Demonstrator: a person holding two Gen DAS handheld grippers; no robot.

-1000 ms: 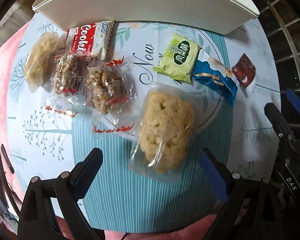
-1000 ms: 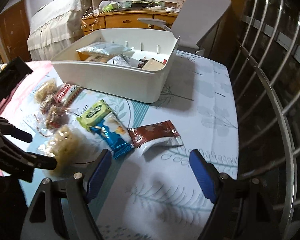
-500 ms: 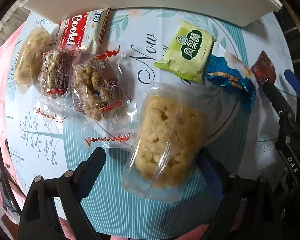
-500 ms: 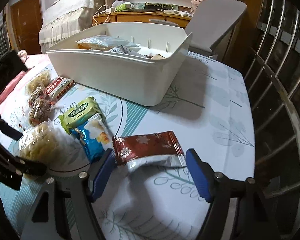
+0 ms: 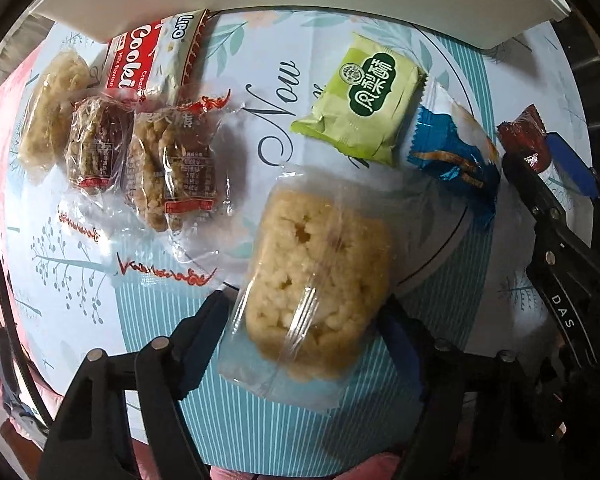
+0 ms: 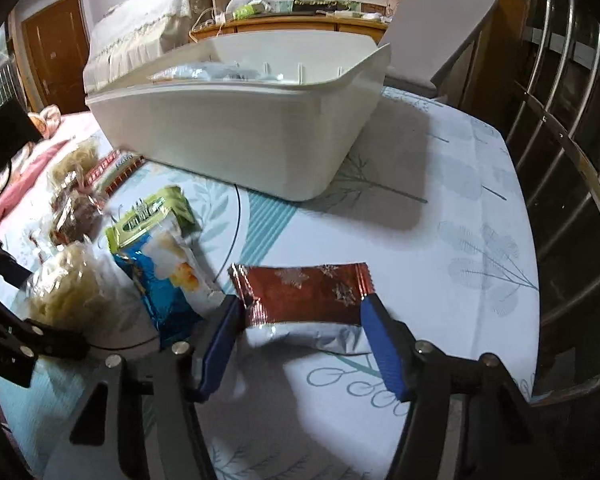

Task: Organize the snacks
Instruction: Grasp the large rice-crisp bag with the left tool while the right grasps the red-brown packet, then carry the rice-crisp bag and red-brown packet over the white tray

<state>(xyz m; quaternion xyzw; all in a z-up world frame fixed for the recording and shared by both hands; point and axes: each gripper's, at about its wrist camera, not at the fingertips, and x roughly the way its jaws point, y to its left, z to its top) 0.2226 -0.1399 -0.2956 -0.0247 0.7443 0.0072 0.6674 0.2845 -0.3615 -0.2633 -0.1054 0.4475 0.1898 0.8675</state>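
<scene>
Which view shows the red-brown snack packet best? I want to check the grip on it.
The right wrist view: the red-brown snack packet lies whole between the right gripper's closing jaws. The left wrist view catches only its end at the frame's edge.

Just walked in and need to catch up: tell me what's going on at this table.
A person with two handheld grippers is sorting snacks toward the white bin. The left gripper straddles a clear-wrapped rice cake; the right gripper straddles a red-brown packet. Both jaws have just been closing; neither snack is lifted yet.
</scene>
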